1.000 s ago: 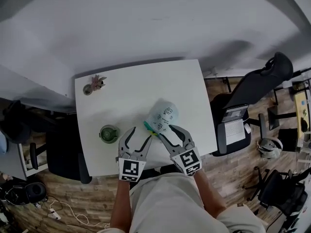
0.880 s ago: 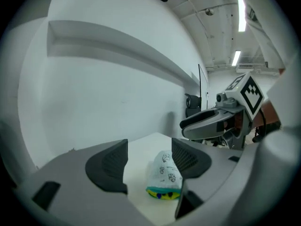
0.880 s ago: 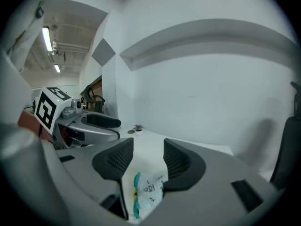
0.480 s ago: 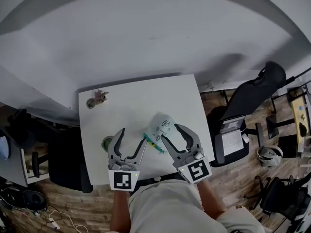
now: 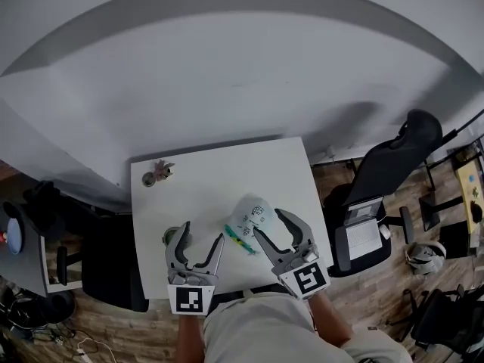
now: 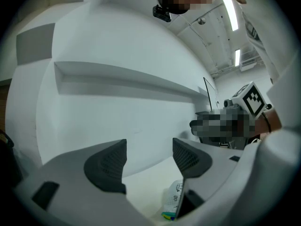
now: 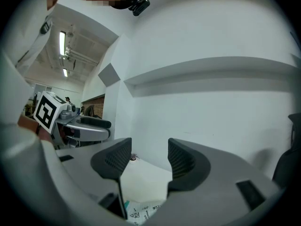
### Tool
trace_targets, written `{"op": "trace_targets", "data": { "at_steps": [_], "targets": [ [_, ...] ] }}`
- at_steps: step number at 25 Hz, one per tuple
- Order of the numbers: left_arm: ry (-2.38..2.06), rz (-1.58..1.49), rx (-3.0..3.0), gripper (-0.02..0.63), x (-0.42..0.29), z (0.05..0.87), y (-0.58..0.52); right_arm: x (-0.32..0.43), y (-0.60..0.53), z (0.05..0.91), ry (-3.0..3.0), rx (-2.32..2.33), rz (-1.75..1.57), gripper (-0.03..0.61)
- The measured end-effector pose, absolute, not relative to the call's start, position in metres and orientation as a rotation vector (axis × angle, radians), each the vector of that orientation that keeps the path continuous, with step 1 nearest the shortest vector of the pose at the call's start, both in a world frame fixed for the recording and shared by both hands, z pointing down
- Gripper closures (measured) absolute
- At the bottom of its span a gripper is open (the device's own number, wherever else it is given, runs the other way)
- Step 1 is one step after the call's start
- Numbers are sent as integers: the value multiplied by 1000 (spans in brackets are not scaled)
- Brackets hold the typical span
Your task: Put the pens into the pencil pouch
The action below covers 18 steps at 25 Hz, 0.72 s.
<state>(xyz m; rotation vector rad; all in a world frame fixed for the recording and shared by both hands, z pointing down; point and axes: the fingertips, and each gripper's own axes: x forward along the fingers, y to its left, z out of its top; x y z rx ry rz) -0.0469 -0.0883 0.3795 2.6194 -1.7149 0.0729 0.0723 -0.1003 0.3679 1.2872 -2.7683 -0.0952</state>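
The pale printed pencil pouch [image 5: 253,214] lies on the white table [image 5: 219,176], with a green strip [image 5: 240,240] at its near end. I see no loose pens. My left gripper [image 5: 203,237] hangs raised over the table's near edge, left of the pouch. My right gripper [image 5: 271,224] hangs over the pouch's right side. Both point level at the wall. The left gripper [image 6: 148,159] and right gripper [image 7: 148,157] stand open; their jaws have just been opening, with nothing between them. The pouch [image 6: 175,199] [image 7: 141,211] shows low beneath each.
A green cup [image 5: 170,238] stands at the table's near left, partly behind the left gripper. A small potted plant [image 5: 157,174] sits at the far left corner. A black office chair [image 5: 393,153] and a laptop [image 5: 363,233] are to the right; a dark chair [image 5: 106,263] is on the left.
Both grippers have lifted off the table toward the head camera and tipped up to level. Their jaws stand wider. The pouch stays where it was.
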Motion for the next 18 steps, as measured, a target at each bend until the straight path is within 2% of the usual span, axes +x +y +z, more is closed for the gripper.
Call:
{"op": "trace_targets", "data": {
  "at_steps": [11,18],
  "targets": [
    [-1763,101,2613,280,-40,369,-91,81,-105,357,-2800,1248,-136,348],
    [-1760,71,2634,247,-45,363,-96,75,-108,353,-2803,1245,-175,298]
  ]
}}
